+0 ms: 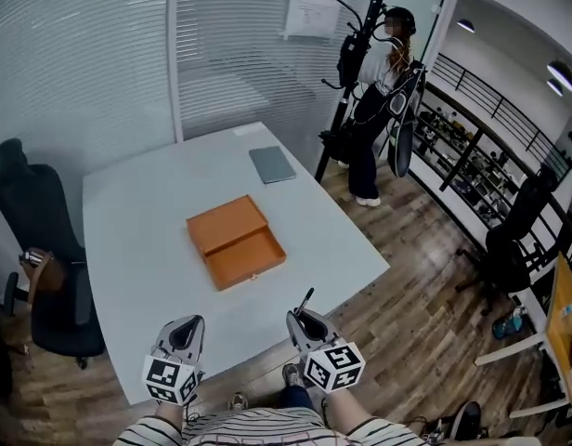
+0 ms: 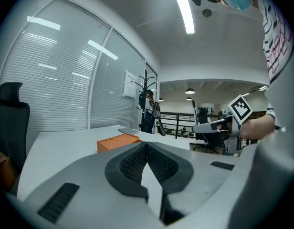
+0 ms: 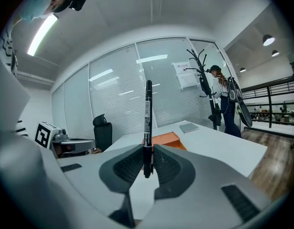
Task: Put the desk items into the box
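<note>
White table [image 1: 147, 212] on a wooden floor [image 1: 425, 249], slatted blinds [image 1: 82, 63] behind it and a black office chair [image 1: 40, 240] at its left edge. An open orange box [image 1: 235, 242] sits mid-table, with a grey notebook [image 1: 272, 164] near the far edge. Over the near edge, the right gripper [image 3: 148, 149] clamps an upright black pen [image 3: 148, 118]. The left gripper [image 2: 146, 144] is closed and empty.

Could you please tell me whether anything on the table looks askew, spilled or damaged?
Nothing stands out: the orange box lies open on the white table, nothing is spilled, and the right tongs hold a black pen upright.
</note>
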### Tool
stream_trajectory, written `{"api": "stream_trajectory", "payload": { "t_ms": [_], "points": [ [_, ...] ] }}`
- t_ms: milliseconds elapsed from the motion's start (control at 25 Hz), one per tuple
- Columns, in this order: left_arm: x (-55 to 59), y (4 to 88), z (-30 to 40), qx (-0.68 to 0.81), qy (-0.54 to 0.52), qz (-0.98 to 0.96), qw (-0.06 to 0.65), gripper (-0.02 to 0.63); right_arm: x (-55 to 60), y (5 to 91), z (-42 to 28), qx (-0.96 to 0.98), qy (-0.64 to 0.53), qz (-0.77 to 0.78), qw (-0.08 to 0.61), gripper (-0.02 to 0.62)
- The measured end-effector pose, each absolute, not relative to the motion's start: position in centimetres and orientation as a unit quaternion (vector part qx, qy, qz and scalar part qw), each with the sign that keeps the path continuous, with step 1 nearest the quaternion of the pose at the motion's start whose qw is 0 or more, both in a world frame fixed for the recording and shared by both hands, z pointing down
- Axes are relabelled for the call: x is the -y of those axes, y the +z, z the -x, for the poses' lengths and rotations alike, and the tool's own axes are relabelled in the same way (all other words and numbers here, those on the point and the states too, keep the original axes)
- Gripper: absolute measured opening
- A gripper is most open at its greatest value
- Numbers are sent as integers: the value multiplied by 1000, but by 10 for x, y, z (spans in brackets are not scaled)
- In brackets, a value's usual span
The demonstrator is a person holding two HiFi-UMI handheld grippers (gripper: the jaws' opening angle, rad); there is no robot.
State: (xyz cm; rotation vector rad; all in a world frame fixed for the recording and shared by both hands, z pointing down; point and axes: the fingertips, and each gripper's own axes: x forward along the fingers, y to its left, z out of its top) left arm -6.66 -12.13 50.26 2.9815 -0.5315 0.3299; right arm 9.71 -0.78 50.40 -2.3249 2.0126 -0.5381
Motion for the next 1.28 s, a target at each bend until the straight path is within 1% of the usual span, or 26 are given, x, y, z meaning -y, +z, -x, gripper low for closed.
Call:
{"api": "stream_trajectory", "payload": {
  "t_ms": [360,680,880,1280],
  "points": [
    [145,494,16,290,95,-951,51,21,60,501,-174,-722,-167,672,-17,75],
    [131,495,-15,374,89,-922,53,21,81,506,-233,-771,-156,616,-40,75],
    [118,498,-8,428,99,-896,61,21,103,512,-240,-804,-145,572,-70,75],
    [133,497,1,461,93,-880,68,21,151,520,-230,-832,-126,527,-119,75]
  ]
}}
